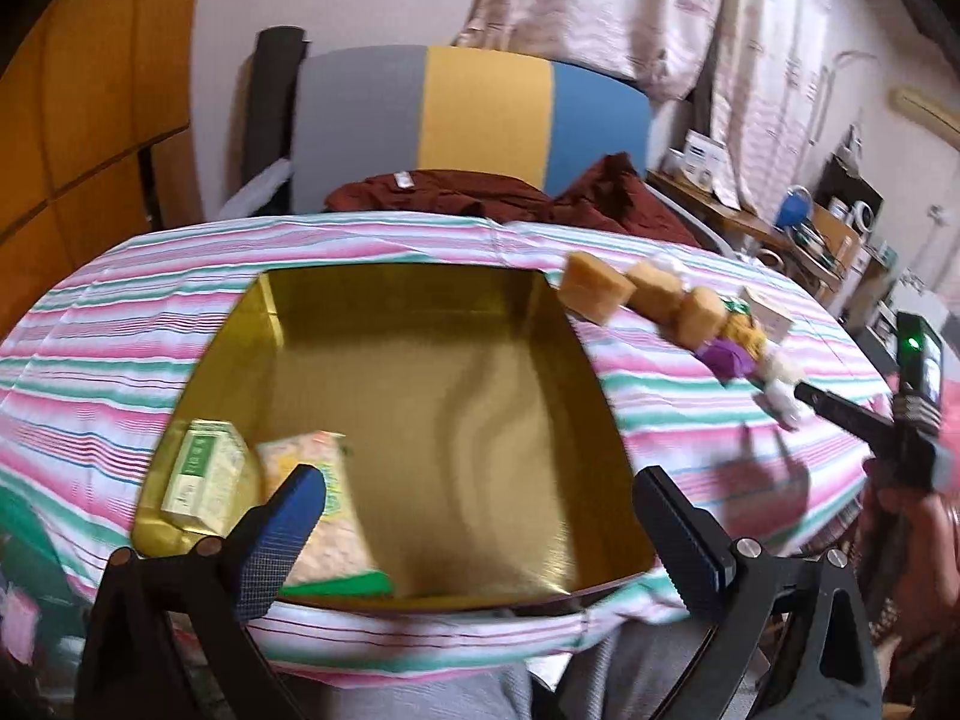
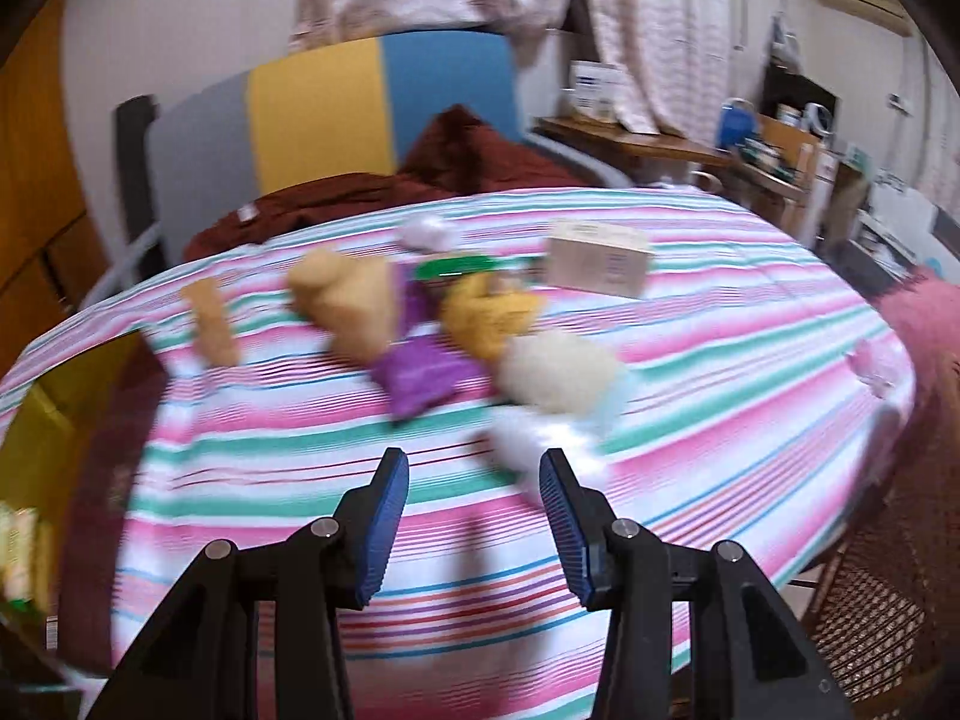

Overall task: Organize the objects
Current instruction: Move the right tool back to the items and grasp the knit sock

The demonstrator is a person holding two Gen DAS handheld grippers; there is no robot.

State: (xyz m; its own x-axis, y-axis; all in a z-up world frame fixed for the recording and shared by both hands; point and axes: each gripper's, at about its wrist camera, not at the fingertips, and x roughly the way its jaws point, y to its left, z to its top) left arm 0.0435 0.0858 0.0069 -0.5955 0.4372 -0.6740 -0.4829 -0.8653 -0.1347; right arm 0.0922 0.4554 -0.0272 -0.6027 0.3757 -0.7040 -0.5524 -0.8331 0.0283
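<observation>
Left gripper [image 1: 480, 516] nearest, jaws spread wide, holding nothing, over near edge of gold tin [image 1: 600, 360]; inside tin at its near-left corner: pale green box [image 1: 204, 474] beside a speckled packet [image 1: 324, 510]; right gripper [image 2: 474, 495] partly open, empty, above striped cloth [image 2: 720, 390], blurred white packets [image 2: 558, 384] just ahead; beyond them purple pouch [image 2: 420, 378], yellow packet [image 2: 486, 318], tan blocks [image 1: 648, 294], beige carton [image 2: 600, 267]; farthest, maroon cloth [image 1: 480, 192] on chair.

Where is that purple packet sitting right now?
The purple packet lies on the striped tablecloth, in the cluster to the right of the gold tin, between the tan blocks and a yellow packet.
</observation>
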